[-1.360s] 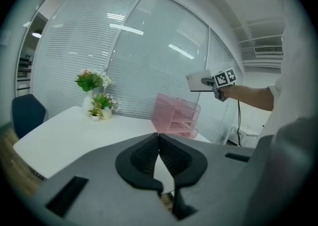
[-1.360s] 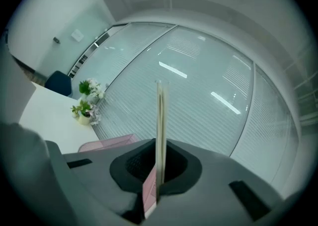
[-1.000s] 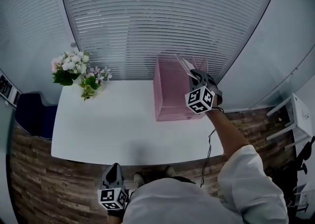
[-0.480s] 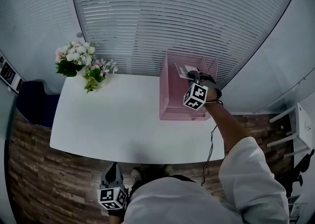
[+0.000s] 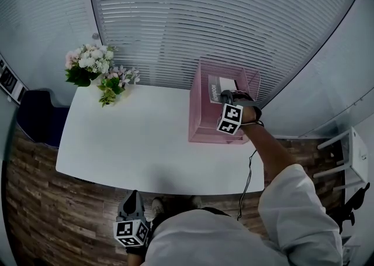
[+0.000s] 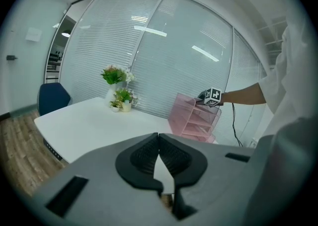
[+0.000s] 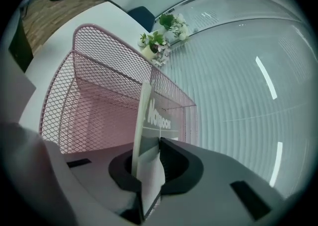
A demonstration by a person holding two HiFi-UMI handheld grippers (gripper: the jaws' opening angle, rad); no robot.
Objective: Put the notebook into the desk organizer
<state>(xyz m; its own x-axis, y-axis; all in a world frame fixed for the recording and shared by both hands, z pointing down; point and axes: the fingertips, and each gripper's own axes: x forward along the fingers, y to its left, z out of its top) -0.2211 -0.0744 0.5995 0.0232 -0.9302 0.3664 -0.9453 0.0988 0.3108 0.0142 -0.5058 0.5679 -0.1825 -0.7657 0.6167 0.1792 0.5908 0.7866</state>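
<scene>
Right tool [image 7: 153, 164]: the jaws are opening, with the notebook [image 7: 149, 120] between them. The pads are on both faces of its near edge, so I record it as gripped. The notebook stands on edge between the jaws, its white side to the left and its grey printed cover to the right.

Position of the notebook: in the head view it sits inside the top of the pink mesh organizer [image 5: 201, 113], toward the far right corner, just beyond my tool's marker cube. I cannot tell whether its lower edge touches the mesh beneath it. In the right tool view the mesh walls rise to the left of the notebook and beyond it.

Organizer: it stands on the right end of the white tabletop [image 5: 134, 136], at the far edge and close to the slatted blinds [image 5: 234, 13].

Left tool [image 6: 159, 158]: the jaws are closed, tips together, with nothing between them. It hangs low on the near side of the tabletop, over the wooden floor [image 5: 52, 218], well apart from the organizer.

Other items: flowers [image 5: 93, 72] stand at the far left corner of the tabletop. A blue chair [image 6: 52, 98] stands beyond the left end. My right arm, in a white sleeve [image 5: 298, 212], reaches across the right end of the tabletop to the organizer.
</scene>
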